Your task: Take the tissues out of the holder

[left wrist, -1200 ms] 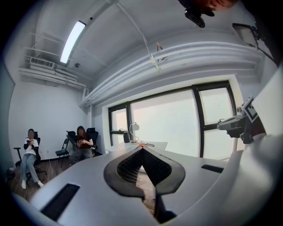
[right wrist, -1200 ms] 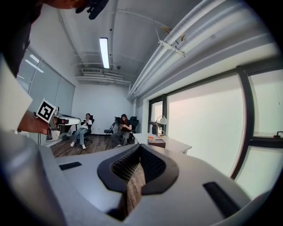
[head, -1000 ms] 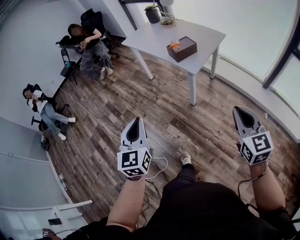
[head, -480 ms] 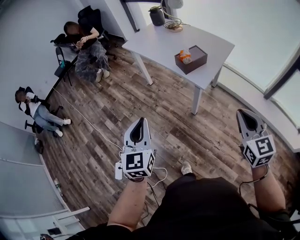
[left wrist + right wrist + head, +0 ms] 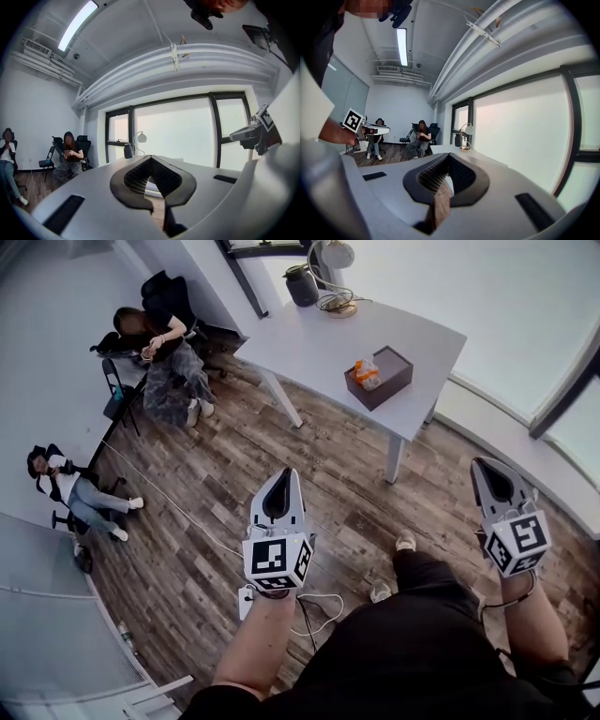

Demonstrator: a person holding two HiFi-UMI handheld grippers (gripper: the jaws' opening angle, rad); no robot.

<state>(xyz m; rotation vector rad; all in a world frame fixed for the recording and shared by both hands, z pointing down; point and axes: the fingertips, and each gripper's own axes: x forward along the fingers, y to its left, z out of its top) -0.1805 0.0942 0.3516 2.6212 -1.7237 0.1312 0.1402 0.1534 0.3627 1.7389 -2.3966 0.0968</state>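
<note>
A dark brown tissue holder (image 5: 384, 381) stands on the white table (image 5: 319, 338), far ahead of both grippers. An orange and white tissue (image 5: 365, 372) sticks up from its top opening. My left gripper (image 5: 283, 474) is held over the wooden floor, short of the table, with its jaws shut and nothing between them (image 5: 150, 158). At the right, my right gripper (image 5: 481, 463) is also over the floor, jaws shut and empty (image 5: 449, 155). In the gripper views the holder itself is hidden behind the jaws.
A desk lamp (image 5: 333, 257) and a dark jug (image 5: 302, 285) stand at the table's far end. Two people sit on chairs at the left (image 5: 155, 348) (image 5: 70, 488). A white cable (image 5: 309, 601) lies on the floor by my feet. Windows run along the right.
The table and holder have shifted nearer and more central in the head view as the person steps forward. Both grippers stay shut and level.
</note>
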